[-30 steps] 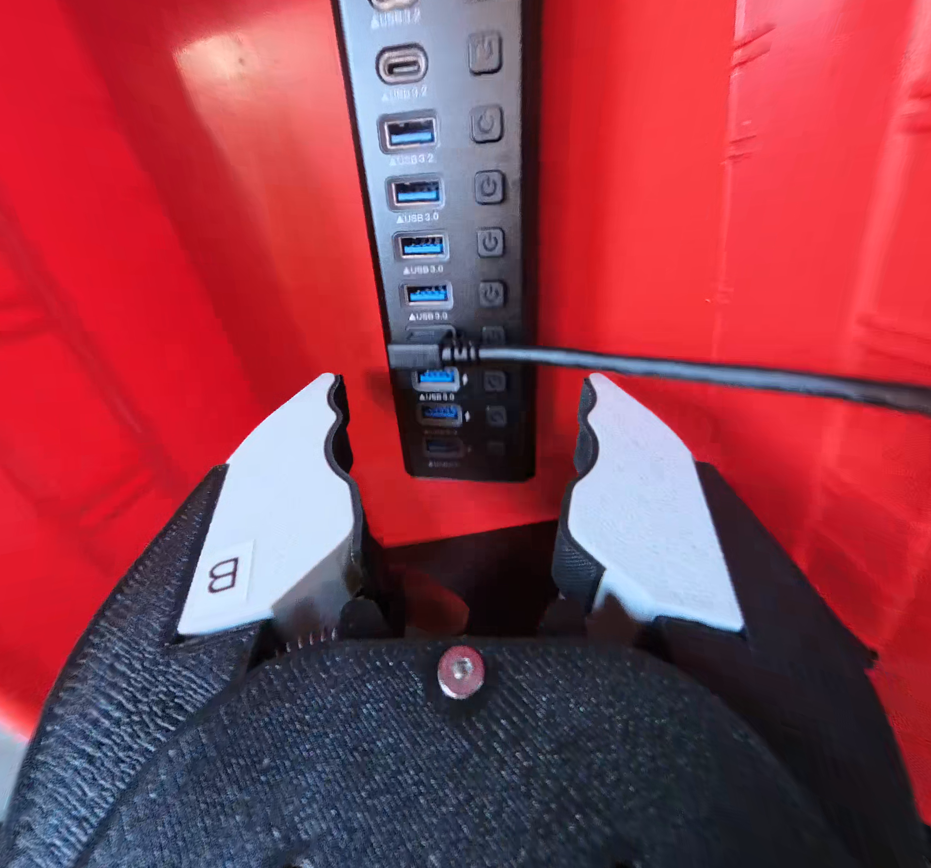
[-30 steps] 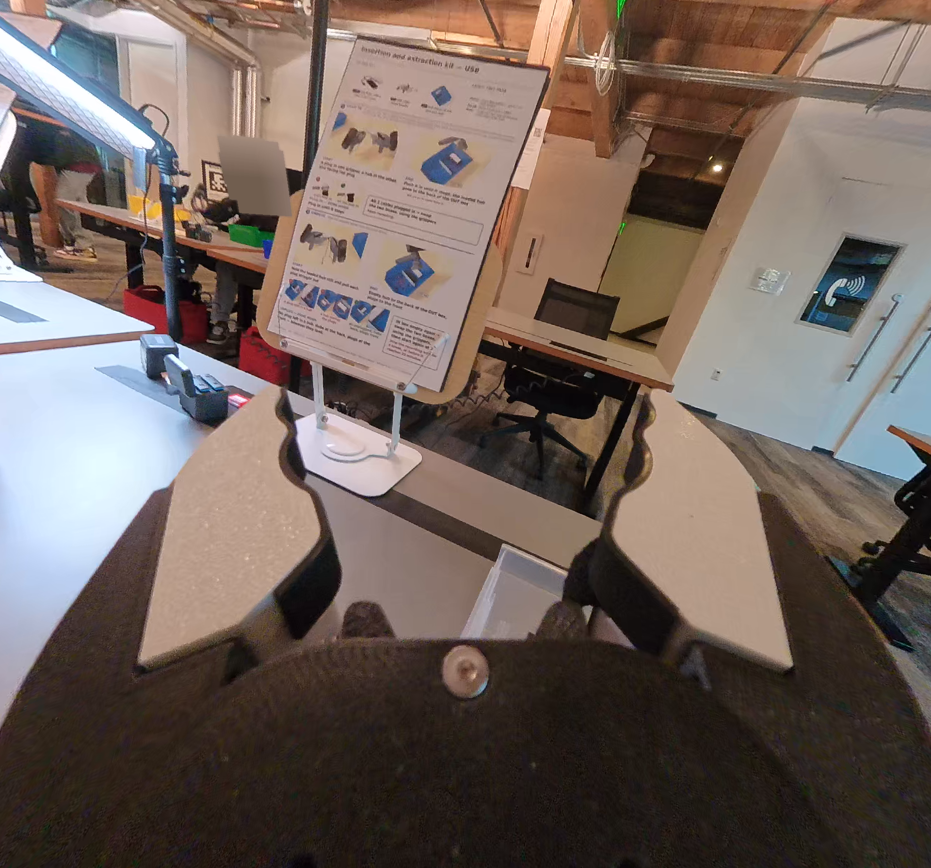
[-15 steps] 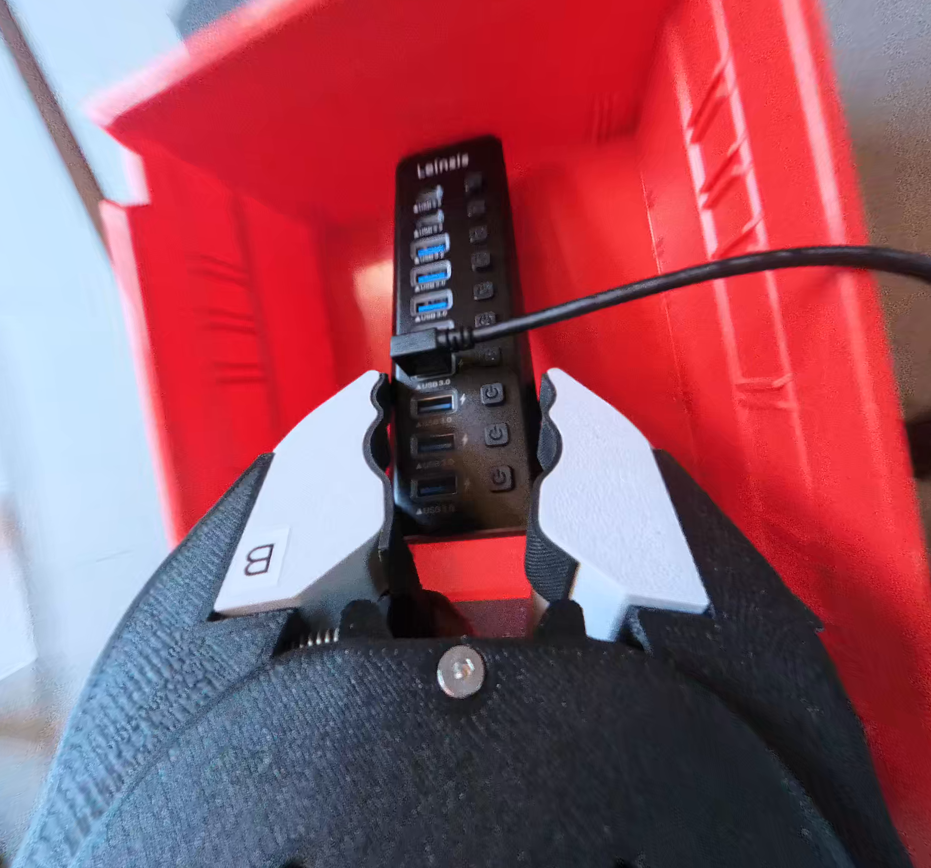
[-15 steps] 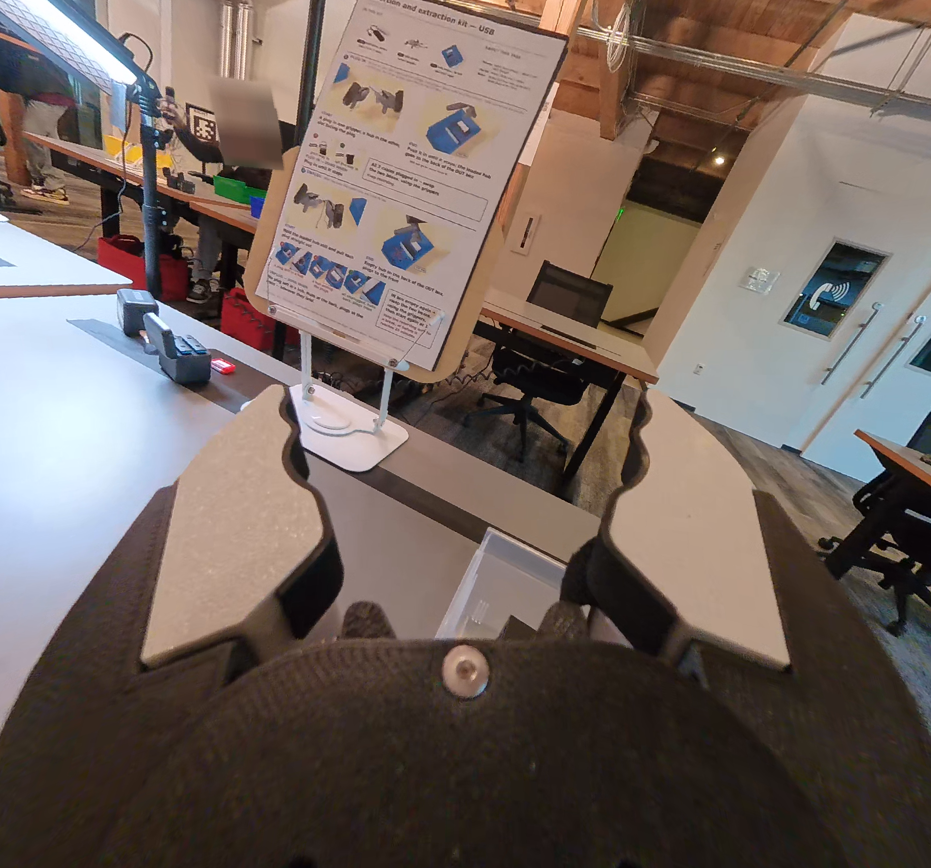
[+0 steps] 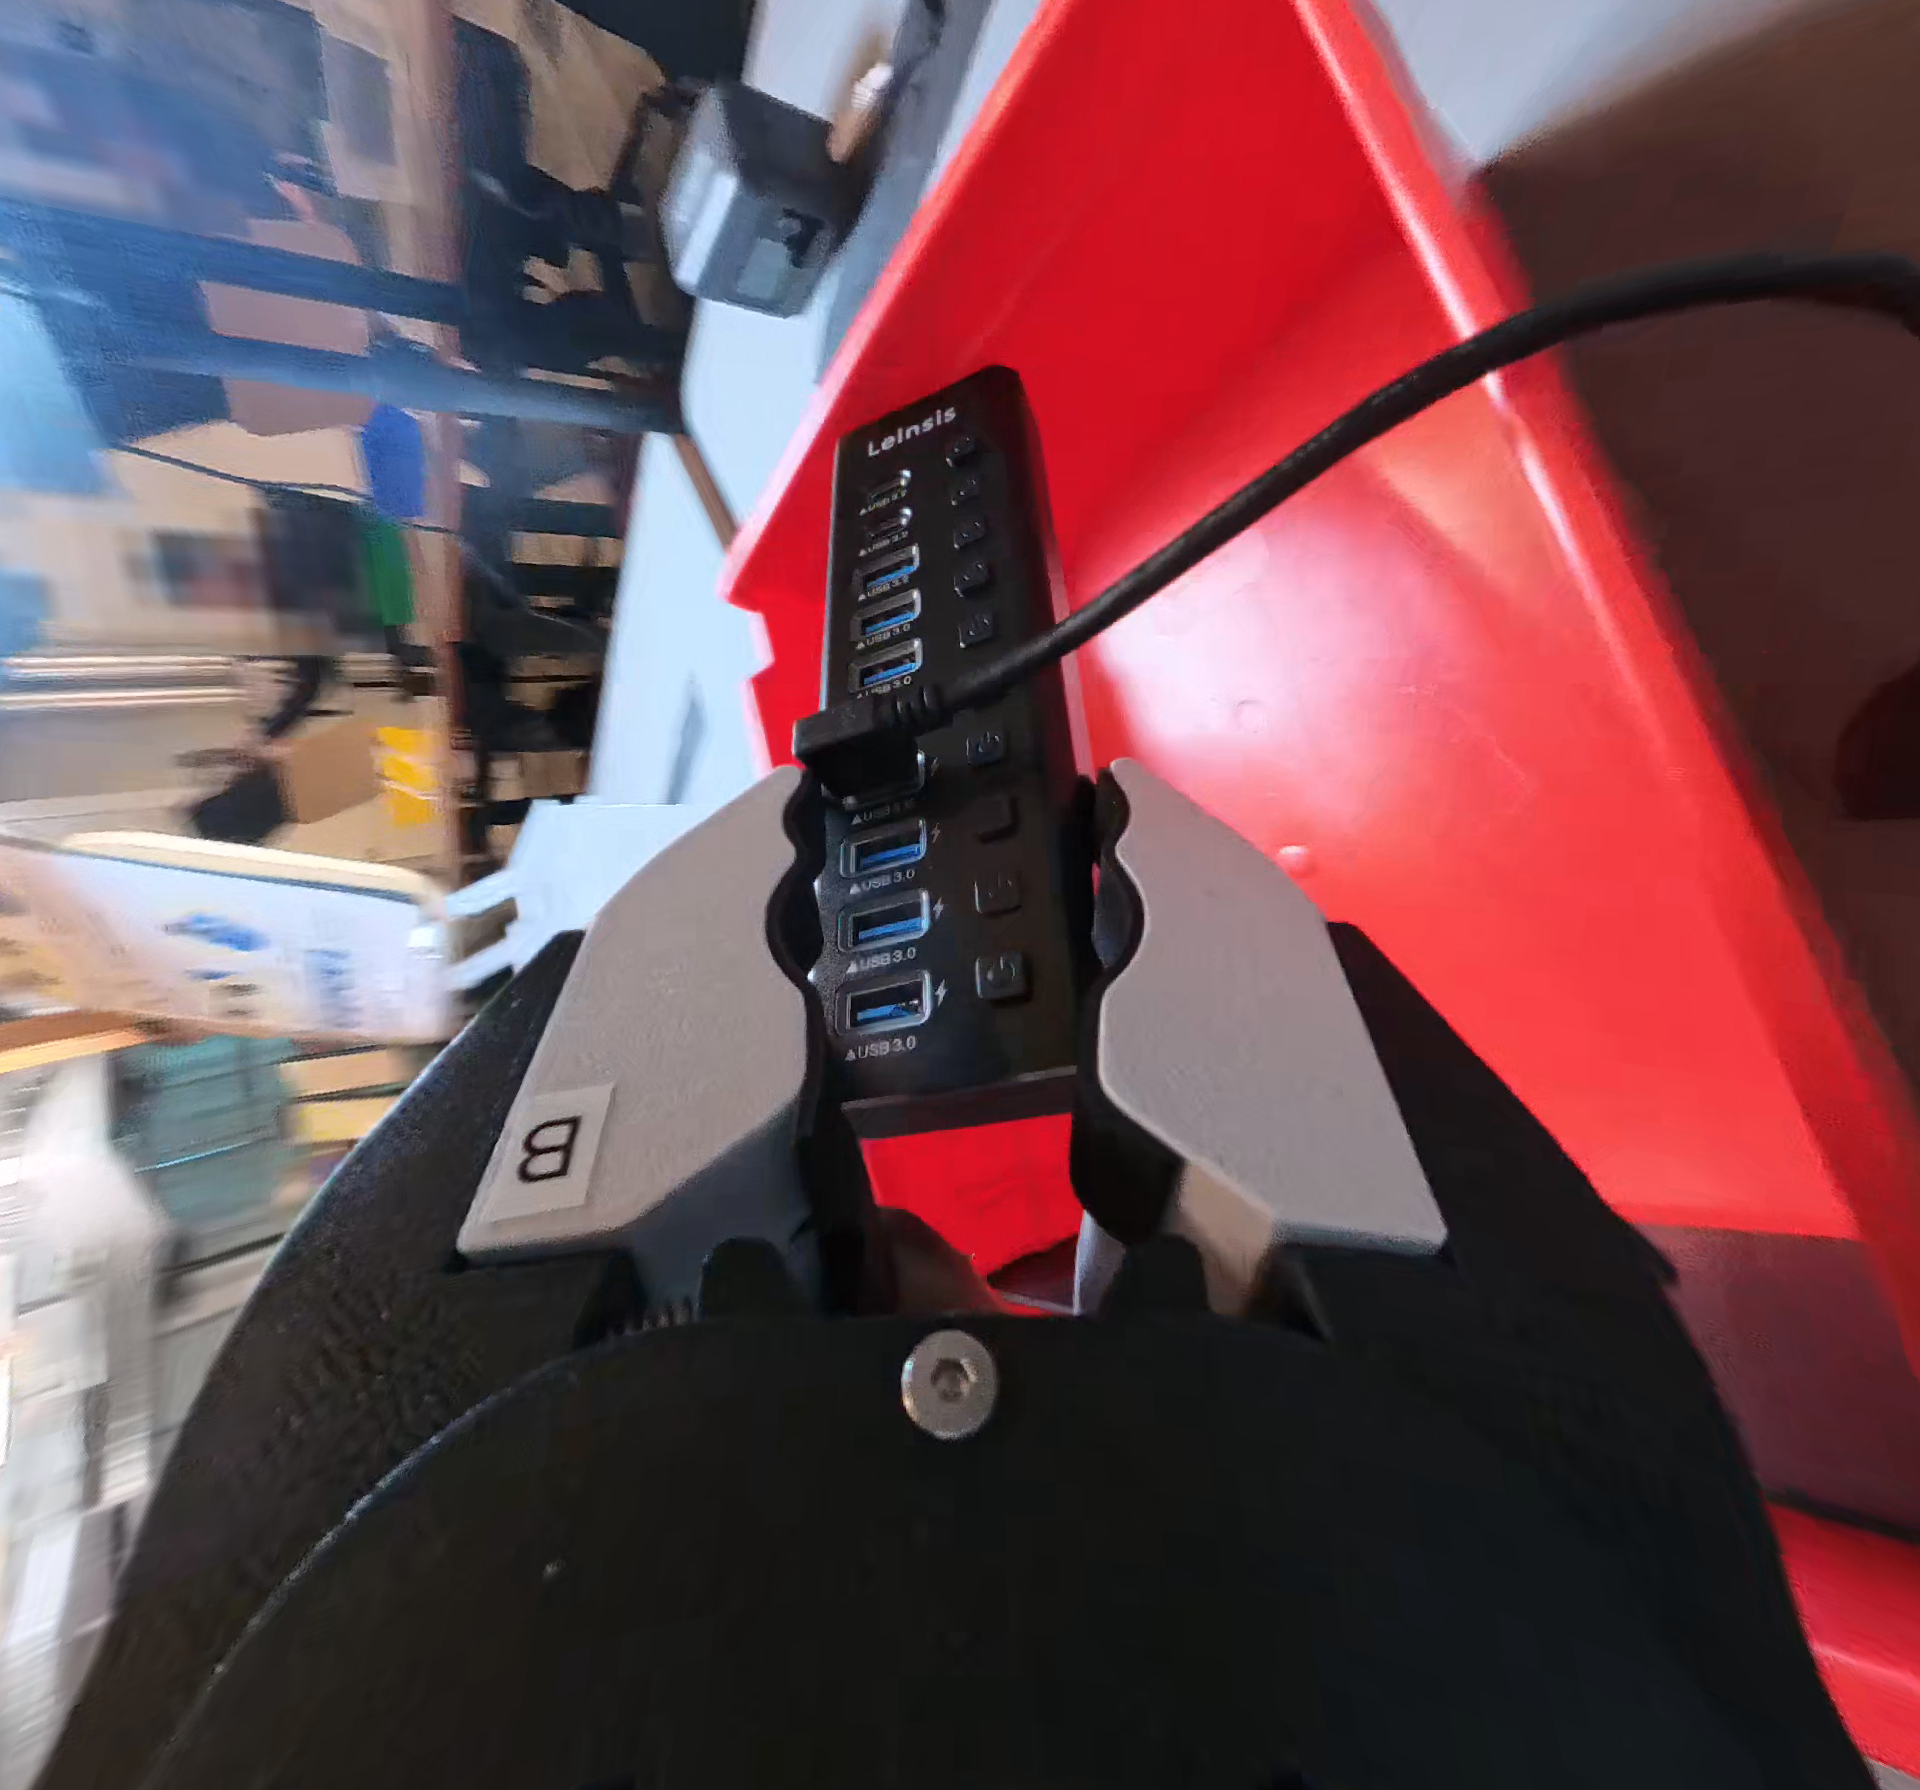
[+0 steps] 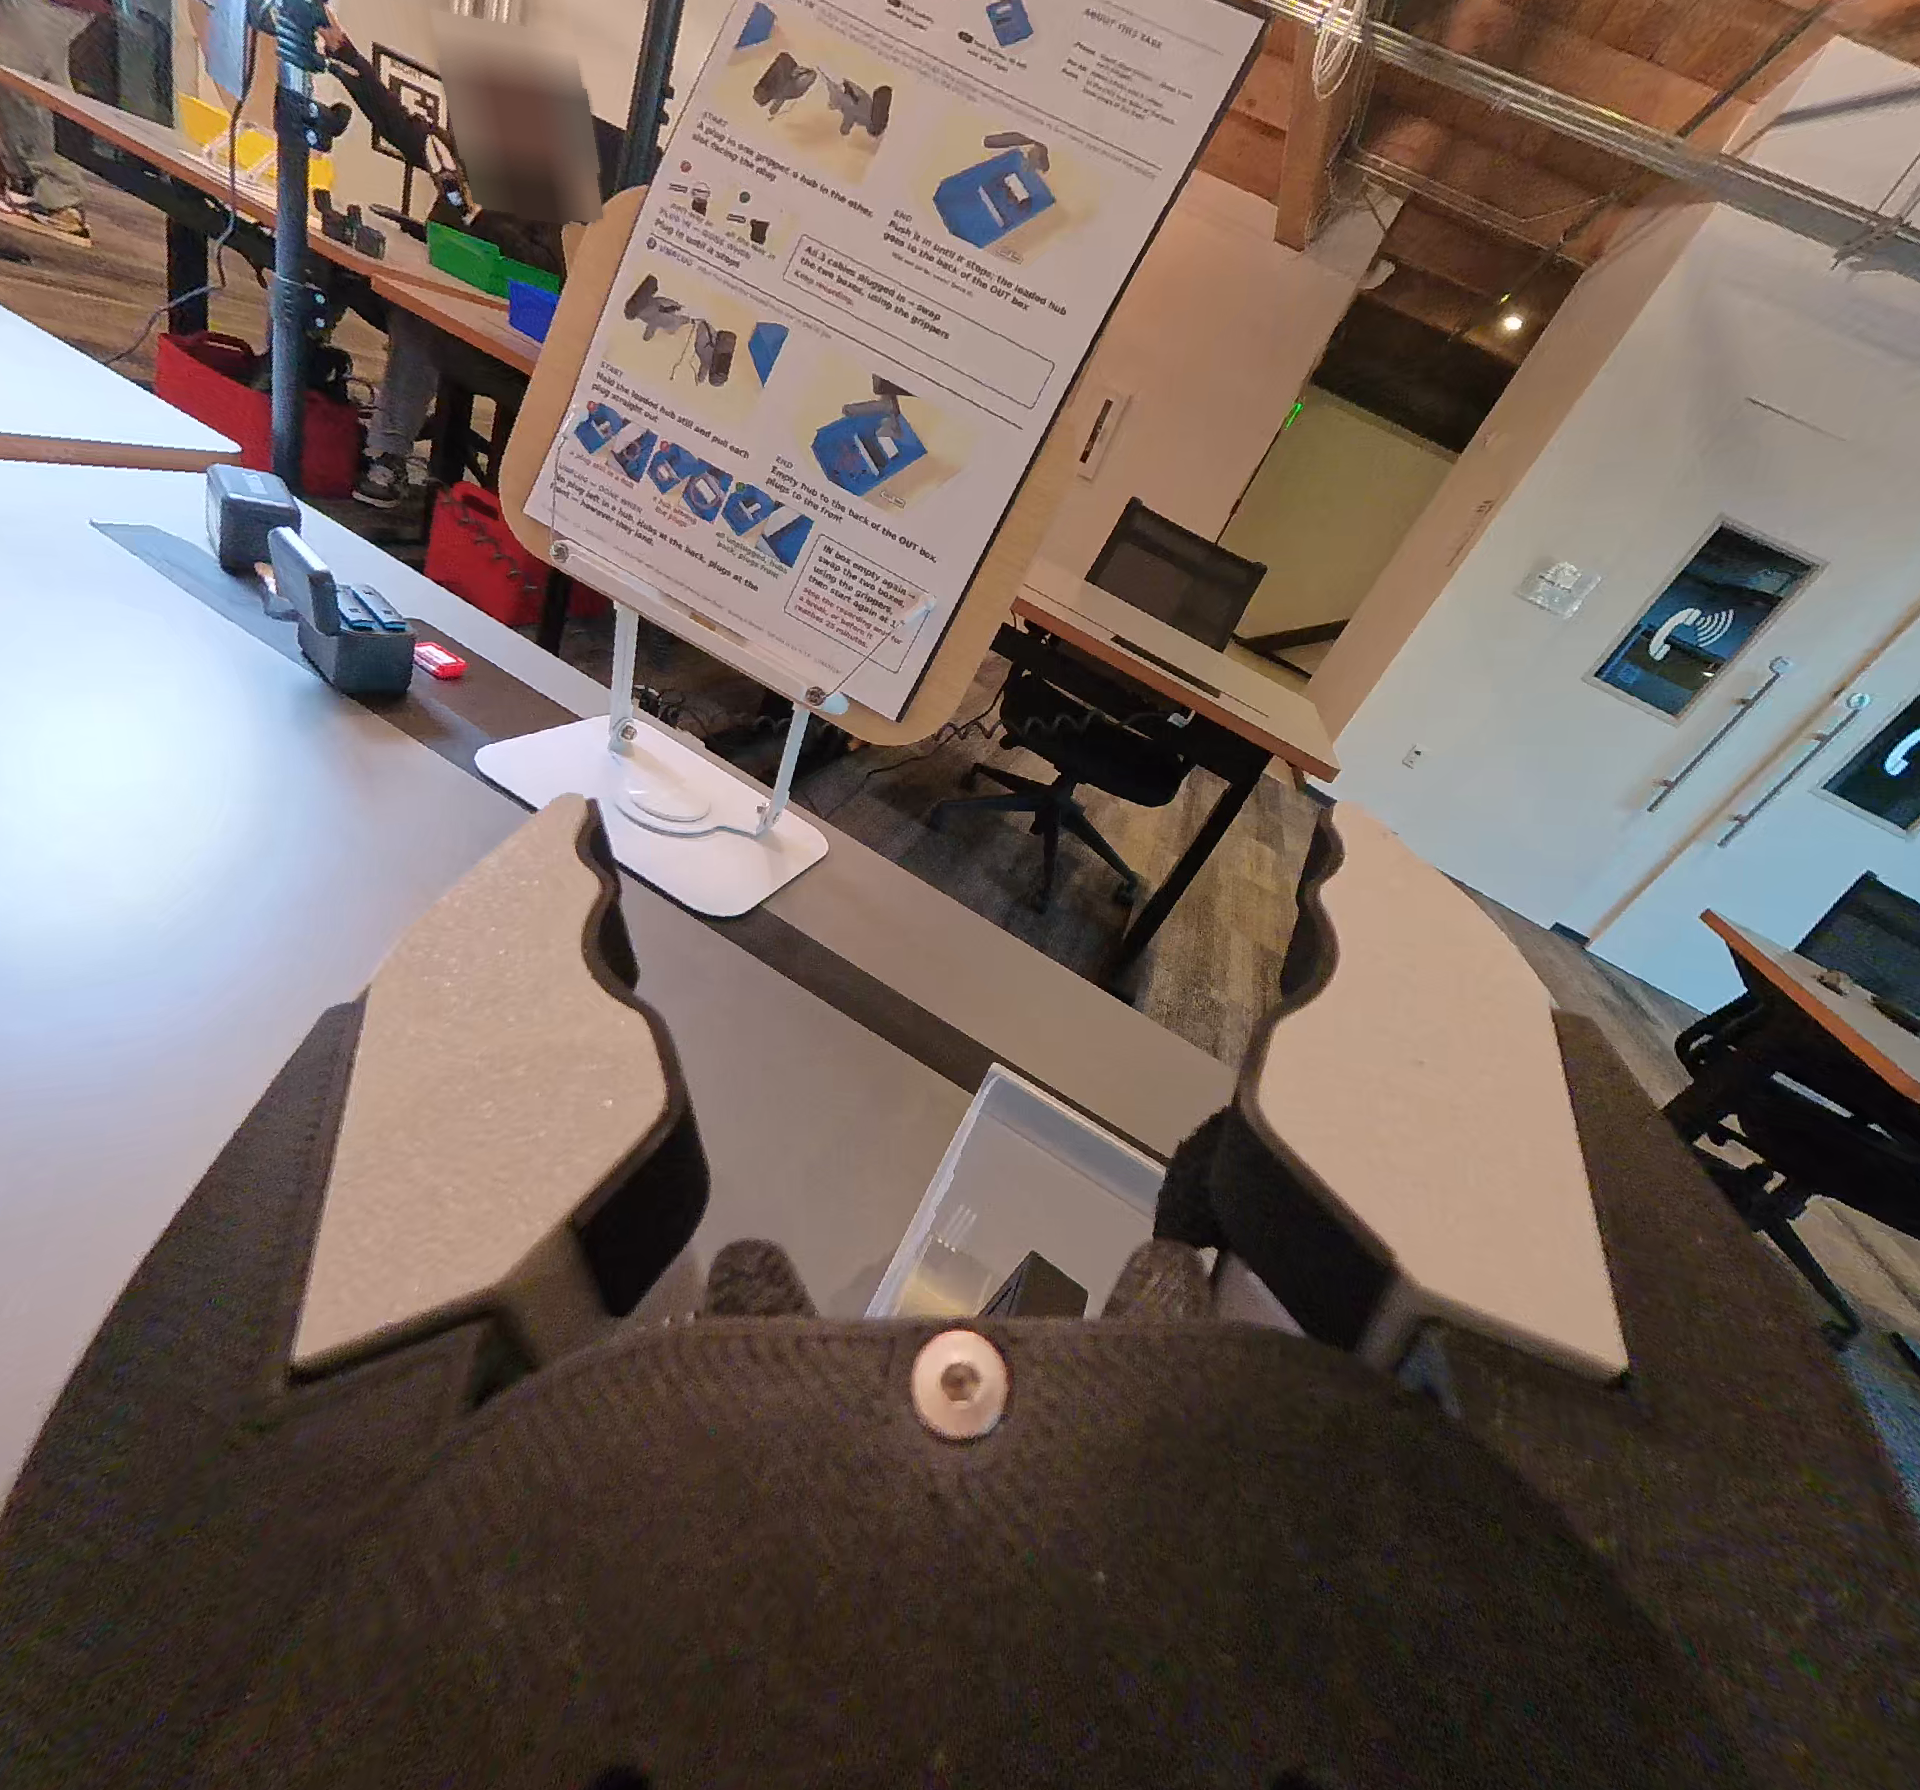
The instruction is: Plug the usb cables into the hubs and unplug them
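On my left wrist camera, my left gripper has its 2 grey fingers closed in against the long sides of the black USB hub, clamping its near end; the black inner pads press the hub's edges on both sides, so I read this as a firm hold. The hub lies lengthwise away from me, its near end between the fingers and its far end reaching toward the back of the red bin, whose wall rises on the right. A column of ports runs along the hub's face with a row of small buttons to their right. 1 black cable is plugged in about midway along the hub, just beyond the fingertips: its angled plug sits in a port, and the cord leads up and out to the right over the bin's rim. The ports nearer to me, between the fingers, are open. The scene to the left of the bin is blurred, with only a small grey box-like device on the pale table readable. On my right wrist camera, my right gripper is spread wide with nothing between its fingers, held above a grey table. Beyond it stands an instruction sheet on a white stand, and a clear plastic box sits just past the gripper's base. Farther left on the table lie several small dark devices.
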Action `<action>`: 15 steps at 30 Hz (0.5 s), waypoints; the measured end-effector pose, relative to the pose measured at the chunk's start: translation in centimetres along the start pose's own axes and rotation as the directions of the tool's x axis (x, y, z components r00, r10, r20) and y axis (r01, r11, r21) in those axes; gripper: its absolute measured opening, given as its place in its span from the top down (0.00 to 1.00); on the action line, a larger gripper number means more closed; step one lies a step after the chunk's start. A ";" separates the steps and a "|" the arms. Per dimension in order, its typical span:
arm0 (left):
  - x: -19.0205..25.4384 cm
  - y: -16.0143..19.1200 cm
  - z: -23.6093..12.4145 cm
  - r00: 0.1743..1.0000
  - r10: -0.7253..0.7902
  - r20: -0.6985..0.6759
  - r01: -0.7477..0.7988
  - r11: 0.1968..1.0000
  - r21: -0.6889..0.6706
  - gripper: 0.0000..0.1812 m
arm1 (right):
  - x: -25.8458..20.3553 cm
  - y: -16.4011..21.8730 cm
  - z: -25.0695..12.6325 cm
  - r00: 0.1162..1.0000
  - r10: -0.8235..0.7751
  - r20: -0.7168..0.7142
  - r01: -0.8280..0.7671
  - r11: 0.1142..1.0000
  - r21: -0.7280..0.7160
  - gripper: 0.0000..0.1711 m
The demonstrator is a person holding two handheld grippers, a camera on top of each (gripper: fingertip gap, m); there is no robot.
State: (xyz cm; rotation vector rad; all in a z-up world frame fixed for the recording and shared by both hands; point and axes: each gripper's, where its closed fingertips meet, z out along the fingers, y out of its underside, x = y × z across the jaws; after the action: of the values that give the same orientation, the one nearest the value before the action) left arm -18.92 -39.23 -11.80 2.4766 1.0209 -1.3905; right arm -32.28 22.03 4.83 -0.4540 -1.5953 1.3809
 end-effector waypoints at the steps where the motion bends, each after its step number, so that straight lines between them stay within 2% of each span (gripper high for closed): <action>1: 1.1 0.2 0.5 0.995 -0.055 -0.084 0.055 0.998 0.000 0.73 | 0.0 0.0 0.0 1.000 0.002 -0.001 -0.002 1.000 0.002 0.28; 4: 4.4 0.8 2.3 0.905 -0.241 -0.350 0.249 0.968 -0.024 0.73 | 0.2 -0.1 -0.2 1.000 -0.001 -0.009 0.001 1.000 0.008 0.28; 8: 6.4 3.1 4.3 0.822 -0.352 -0.447 0.319 0.936 -0.151 0.73 | 0.5 -0.4 -0.4 1.000 -0.003 -0.029 0.003 1.000 0.022 0.29; 10: 7.6 4.0 4.6 0.777 -0.360 -0.516 0.292 0.933 -0.210 0.83 | 0.5 -0.5 -0.4 1.000 -0.001 -0.029 0.001 1.000 0.025 0.30; 11: 7.3 4.1 4.7 0.786 -0.362 -0.501 0.291 0.932 -0.216 0.83 | 0.5 -0.5 -0.4 1.000 -0.002 -0.028 0.002 1.000 0.024 0.30; 13: 6.7 4.0 4.9 0.800 -0.349 -0.489 0.286 0.937 -0.201 0.74 | 0.5 -0.4 -0.3 1.000 -0.006 -0.028 0.007 1.000 0.020 0.30; 15: 7.2 4.6 4.8 0.778 -0.335 -0.531 0.231 0.939 -0.254 0.65 | 0.4 -0.3 -0.2 1.000 -0.009 -0.026 0.009 1.000 0.018 0.30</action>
State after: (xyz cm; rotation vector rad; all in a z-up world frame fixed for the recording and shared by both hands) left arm -17.01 -41.09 -21.19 2.7379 1.6082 -0.5420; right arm -32.20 22.36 5.28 -0.4517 -1.5613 1.3762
